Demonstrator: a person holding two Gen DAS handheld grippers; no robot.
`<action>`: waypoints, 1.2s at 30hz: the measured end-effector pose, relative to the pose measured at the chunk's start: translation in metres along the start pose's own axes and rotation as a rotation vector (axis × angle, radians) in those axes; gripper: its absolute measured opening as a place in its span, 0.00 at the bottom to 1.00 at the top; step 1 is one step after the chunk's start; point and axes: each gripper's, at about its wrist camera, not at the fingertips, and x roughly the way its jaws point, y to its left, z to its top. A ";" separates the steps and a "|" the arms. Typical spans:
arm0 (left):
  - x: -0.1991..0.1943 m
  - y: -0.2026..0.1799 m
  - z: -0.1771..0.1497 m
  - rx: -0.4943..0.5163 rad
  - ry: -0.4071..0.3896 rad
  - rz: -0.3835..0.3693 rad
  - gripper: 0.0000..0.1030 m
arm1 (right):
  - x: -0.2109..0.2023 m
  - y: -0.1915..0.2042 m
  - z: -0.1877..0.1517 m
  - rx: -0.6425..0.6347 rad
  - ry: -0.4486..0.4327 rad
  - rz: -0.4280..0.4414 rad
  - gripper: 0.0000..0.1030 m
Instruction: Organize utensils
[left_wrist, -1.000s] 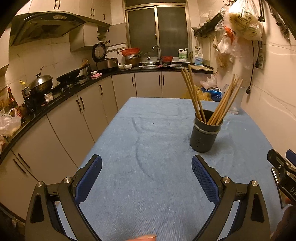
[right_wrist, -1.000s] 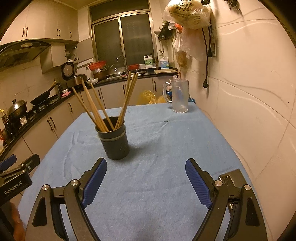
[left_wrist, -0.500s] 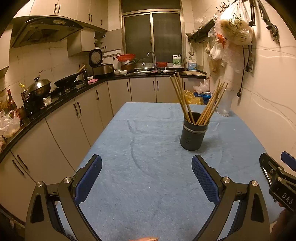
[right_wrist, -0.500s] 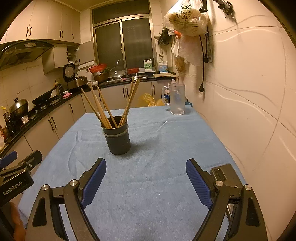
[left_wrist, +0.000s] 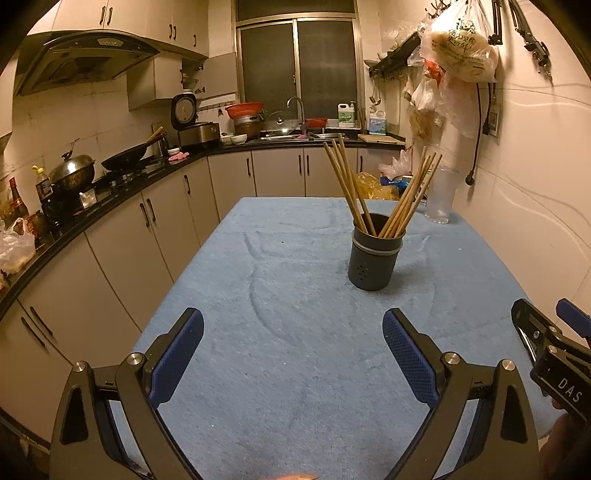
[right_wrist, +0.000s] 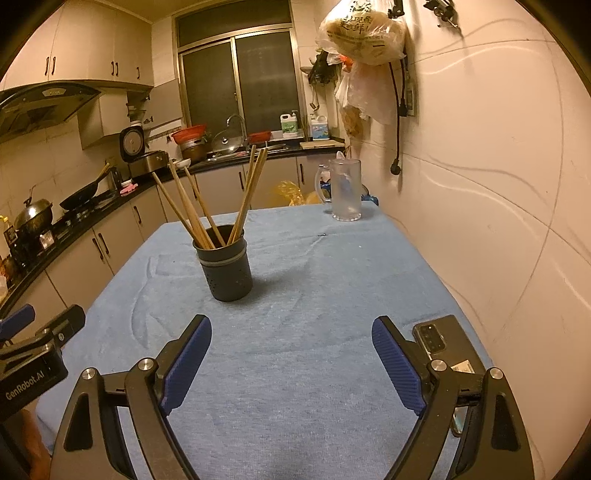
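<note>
At lower left my left gripper (left_wrist: 291, 350) is spread wide, grasping nothing. The dark holder (left_wrist: 374, 254) of chopsticks (left_wrist: 369, 192) stands upright mid-frame on the blue cloth (left_wrist: 280, 295). My right gripper (right_wrist: 291, 354) hangs equally released; a phone (right_wrist: 443, 349) lies lower right.

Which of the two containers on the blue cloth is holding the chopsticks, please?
The dark cup mid-table holds the chopsticks; the clear jug at the far edge has none.

Your chopsticks (right_wrist: 207, 210) stand in the holder (right_wrist: 227, 271) on the table (right_wrist: 314, 295), around its middle. The pitcher (right_wrist: 345, 190) sits at the far right corner, and the phone (right_wrist: 443, 350) lies along the right edge, near you.
</note>
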 end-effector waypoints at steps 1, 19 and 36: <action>0.000 0.000 0.000 -0.002 0.002 0.000 0.94 | -0.001 0.000 0.000 0.001 -0.005 -0.003 0.89; -0.004 0.004 -0.007 -0.015 0.009 -0.003 0.94 | -0.003 0.006 -0.009 -0.010 -0.010 -0.010 0.90; -0.001 0.003 -0.010 -0.016 0.010 -0.010 0.94 | -0.004 0.008 -0.011 -0.016 -0.003 -0.011 0.90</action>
